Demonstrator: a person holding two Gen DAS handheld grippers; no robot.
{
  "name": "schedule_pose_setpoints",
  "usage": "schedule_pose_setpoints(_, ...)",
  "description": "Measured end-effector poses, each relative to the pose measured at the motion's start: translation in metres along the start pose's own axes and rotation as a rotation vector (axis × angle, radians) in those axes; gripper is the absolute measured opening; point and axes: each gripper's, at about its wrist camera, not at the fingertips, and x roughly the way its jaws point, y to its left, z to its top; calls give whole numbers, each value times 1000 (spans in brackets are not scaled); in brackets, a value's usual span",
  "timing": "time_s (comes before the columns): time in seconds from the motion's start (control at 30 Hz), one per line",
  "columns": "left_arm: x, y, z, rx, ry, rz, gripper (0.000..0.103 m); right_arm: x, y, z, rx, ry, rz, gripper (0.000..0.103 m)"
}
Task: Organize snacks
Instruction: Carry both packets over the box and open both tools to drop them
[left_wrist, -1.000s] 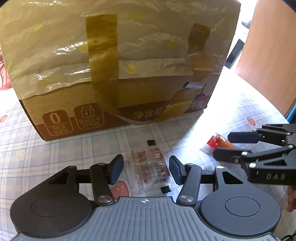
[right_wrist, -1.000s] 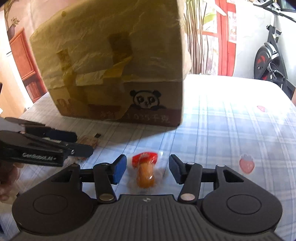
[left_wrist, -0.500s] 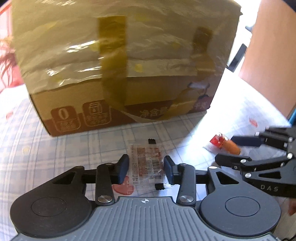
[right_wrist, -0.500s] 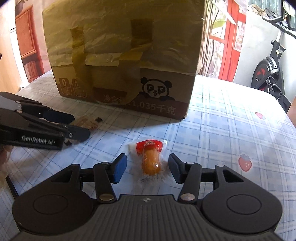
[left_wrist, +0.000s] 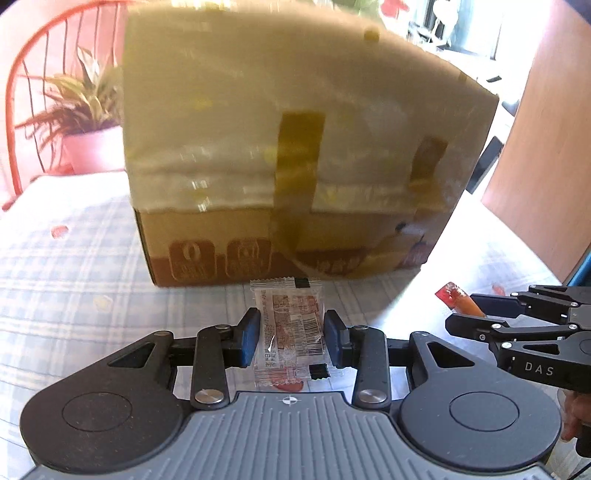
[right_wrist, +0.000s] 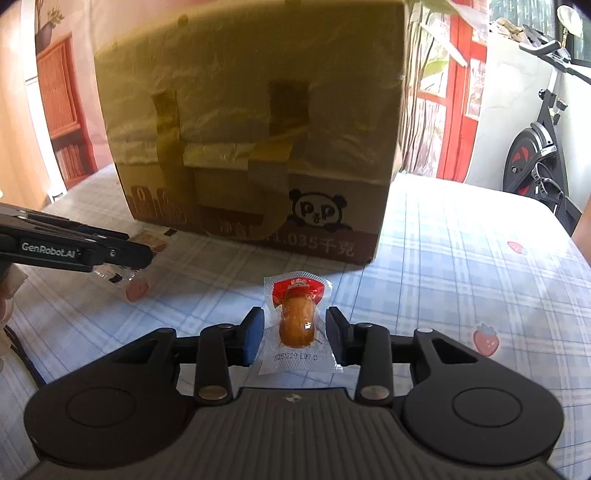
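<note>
My left gripper (left_wrist: 291, 336) is shut on a clear flat snack packet with a barcode (left_wrist: 290, 328) and holds it off the table, in front of the cardboard box (left_wrist: 295, 155). My right gripper (right_wrist: 295, 336) is shut on a sealed packet with an orange sausage-like snack and a red top (right_wrist: 297, 321), also lifted. The right gripper and its snack show at the right of the left wrist view (left_wrist: 480, 317). The left gripper shows at the left of the right wrist view (right_wrist: 122, 254). The box (right_wrist: 258, 129) is wrapped in plastic and tape.
The table has a blue checked cloth with strawberry prints (right_wrist: 461, 258). A potted plant (left_wrist: 85, 122) and red chair stand behind the box on the left. An exercise bike (right_wrist: 535, 155) stands at the far right. A wooden panel (left_wrist: 546, 166) is at the right.
Both grippers closed on their packets and lifted them off the cloth. Both views tilted up and pulled back, so the box top comes into view.
</note>
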Motion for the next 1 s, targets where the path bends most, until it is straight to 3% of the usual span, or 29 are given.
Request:
schedule_pose_setpoints(0.33,-52,10,28,-31,-143,-10,39,-45,4,28,20,-134,4,39)
schedule_pose_setpoints(0.67,-90,2,79,2,-278,-74,40,-89,9,83,2,-309,32,39)
schedule_pose_setpoints(1.0,-89,2,147,50,-355,-102,40,-80,6,137,-4,-394,55,39)
